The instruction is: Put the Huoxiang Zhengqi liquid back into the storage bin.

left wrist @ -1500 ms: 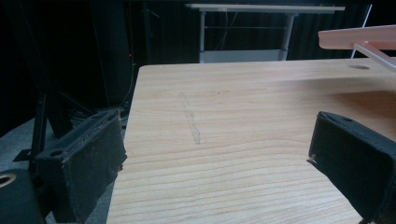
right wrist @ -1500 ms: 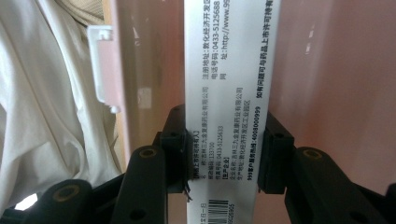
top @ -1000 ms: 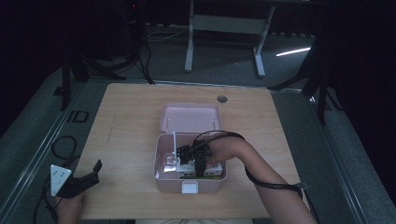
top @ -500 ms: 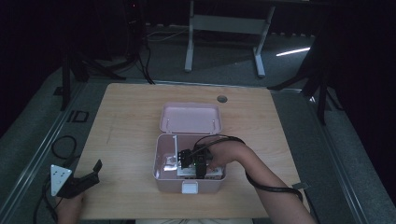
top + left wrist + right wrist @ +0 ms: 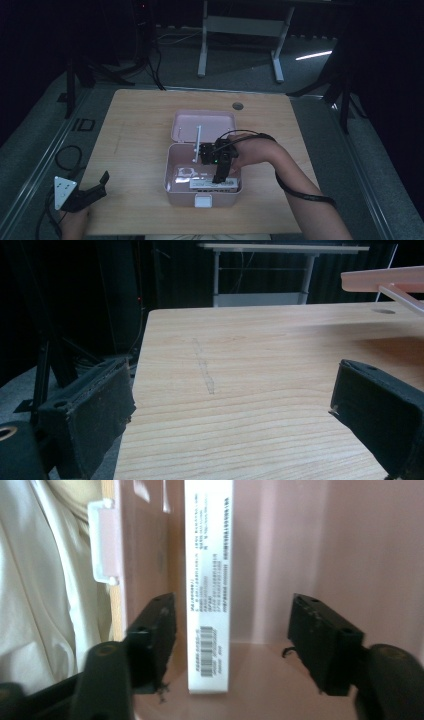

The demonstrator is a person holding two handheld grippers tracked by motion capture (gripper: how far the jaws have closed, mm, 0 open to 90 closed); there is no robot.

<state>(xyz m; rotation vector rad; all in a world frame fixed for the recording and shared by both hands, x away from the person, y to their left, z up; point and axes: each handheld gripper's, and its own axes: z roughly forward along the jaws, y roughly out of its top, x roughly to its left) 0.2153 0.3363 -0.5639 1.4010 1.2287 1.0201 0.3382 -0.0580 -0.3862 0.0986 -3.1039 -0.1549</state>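
Observation:
An open pink box stands mid-table with its lid tipped back. My right gripper reaches down inside it, jaws open. In the right gripper view a narrow white carton with printed text and a barcode stands against the box's front wall, between the open jaws of the right gripper and closer to the left one. The same carton lies along the front wall in the high view. My left gripper rests open at the table's front left, holding nothing.
The box's white latch faces the person. A pale item lies in the box's left half. The wooden table has a cable hole at the back. A cable loops on the floor at the left.
My right gripper has shifted a little to the right and toward the front wall inside the box. The left gripper has stayed put.

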